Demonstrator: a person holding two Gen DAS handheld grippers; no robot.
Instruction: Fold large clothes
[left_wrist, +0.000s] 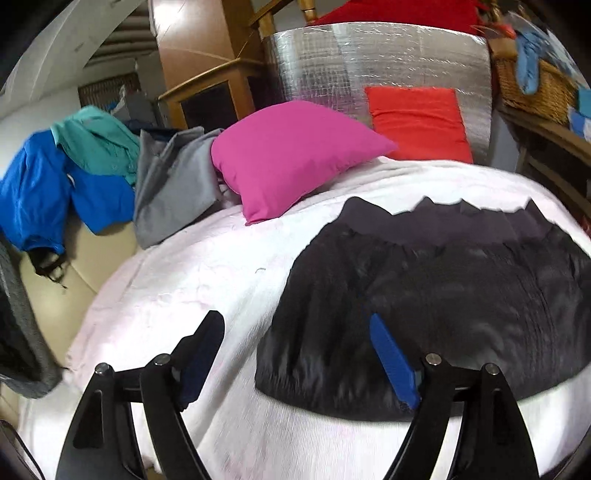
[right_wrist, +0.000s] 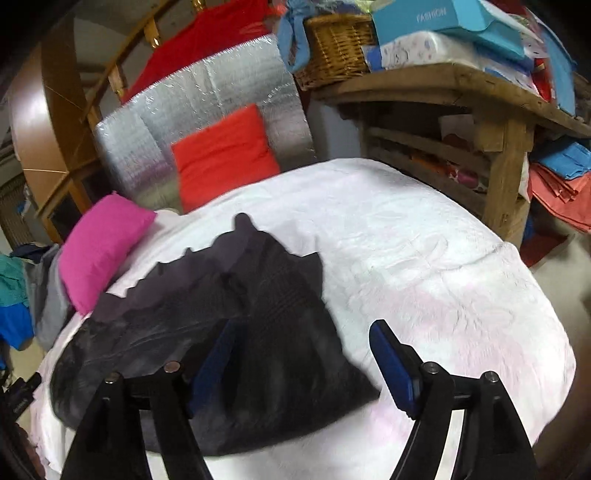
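A black garment (left_wrist: 424, 295) with a dark grey band along its far edge lies spread on the white bedspread (left_wrist: 184, 295). My left gripper (left_wrist: 295, 328) is open and empty, straddling the garment's near left edge. In the right wrist view the same garment (right_wrist: 229, 325) lies left of centre on the bedspread (right_wrist: 424, 258). My right gripper (right_wrist: 303, 339) is open and empty over the garment's near right corner, its left finger above the cloth and its right finger above bare bedspread.
A pink pillow (left_wrist: 291, 155) and a red cushion (left_wrist: 417, 122) sit at the head against a silver panel (left_wrist: 369, 59). Blue, teal and grey clothes (left_wrist: 96, 173) are piled at the left. A wooden shelf (right_wrist: 461, 122) with a wicker basket (right_wrist: 332, 44) stands at the right.
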